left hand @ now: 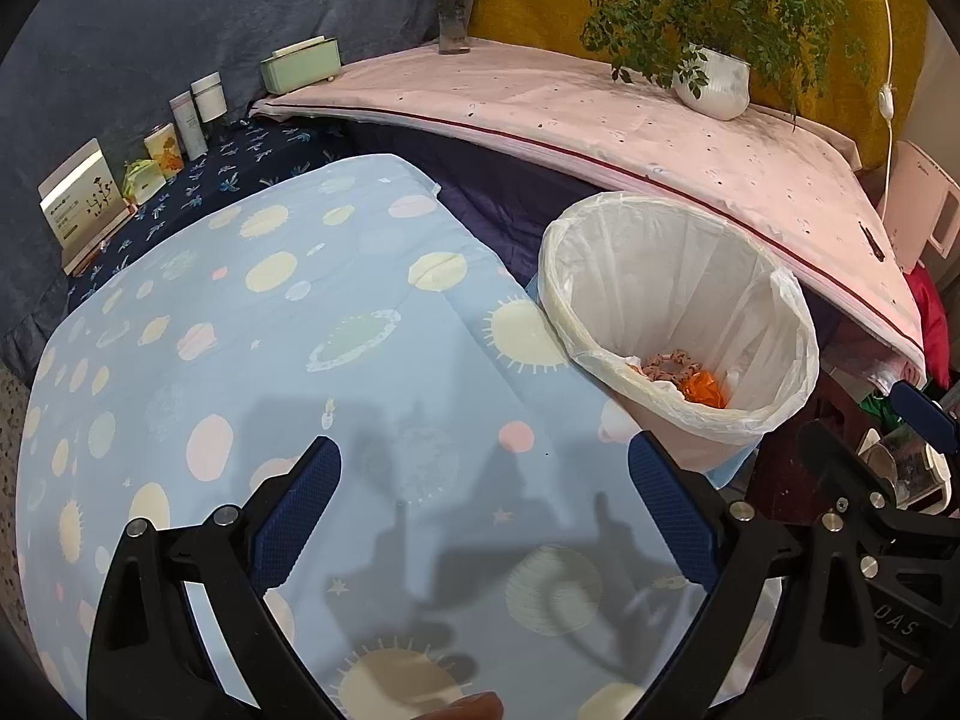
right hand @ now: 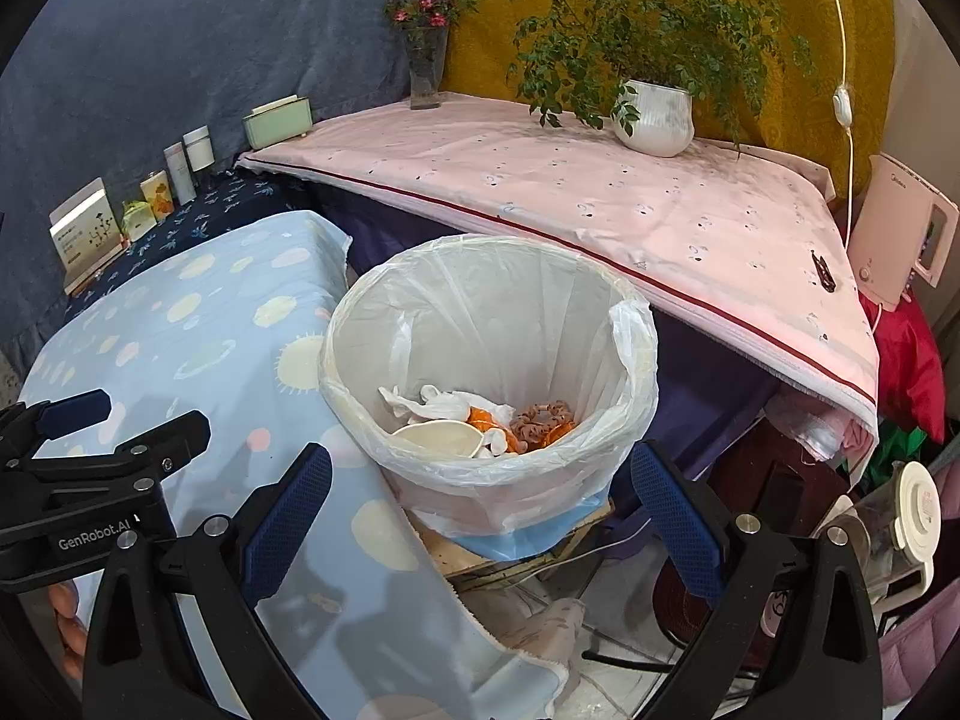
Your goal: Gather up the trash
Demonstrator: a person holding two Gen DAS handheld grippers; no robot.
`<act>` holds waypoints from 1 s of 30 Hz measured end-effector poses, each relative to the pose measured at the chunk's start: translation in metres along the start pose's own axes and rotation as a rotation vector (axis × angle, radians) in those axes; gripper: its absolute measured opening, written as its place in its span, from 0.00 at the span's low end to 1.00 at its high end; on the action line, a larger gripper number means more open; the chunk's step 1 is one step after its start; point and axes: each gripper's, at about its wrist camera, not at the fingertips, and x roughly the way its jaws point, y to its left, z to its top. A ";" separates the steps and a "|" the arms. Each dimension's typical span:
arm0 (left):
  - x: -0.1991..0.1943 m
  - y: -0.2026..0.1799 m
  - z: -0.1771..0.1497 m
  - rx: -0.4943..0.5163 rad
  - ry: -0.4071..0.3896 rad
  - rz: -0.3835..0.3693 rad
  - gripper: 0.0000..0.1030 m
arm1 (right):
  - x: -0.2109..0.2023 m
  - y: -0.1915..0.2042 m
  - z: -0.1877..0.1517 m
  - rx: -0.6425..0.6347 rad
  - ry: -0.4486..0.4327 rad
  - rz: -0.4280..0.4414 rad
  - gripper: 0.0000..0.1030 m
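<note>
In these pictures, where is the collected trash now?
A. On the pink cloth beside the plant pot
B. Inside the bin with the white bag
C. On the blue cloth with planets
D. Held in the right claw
B: crumpled white paper, orange scraps and a cream bowl-like piece lie at the bottom of the bin, while the left claw and the right claw are both open and hold nothing.

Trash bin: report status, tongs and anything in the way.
Left tongs open, empty, over the blue cloth. Right tongs open, empty, facing the trash bin. Bin holds trash. Nothing in the way.
</note>
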 end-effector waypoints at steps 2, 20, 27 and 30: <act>0.001 -0.001 0.000 0.000 0.001 0.000 0.90 | 0.000 -0.001 0.000 0.002 0.000 0.000 0.94; 0.003 -0.010 0.002 0.003 0.007 0.003 0.90 | 0.003 -0.004 -0.002 0.008 0.004 -0.003 0.94; 0.004 -0.011 0.002 0.002 0.004 0.013 0.90 | 0.003 -0.005 -0.002 0.012 0.004 -0.005 0.94; 0.005 -0.010 0.002 0.000 0.006 0.017 0.90 | 0.003 -0.006 -0.001 0.013 0.004 -0.005 0.94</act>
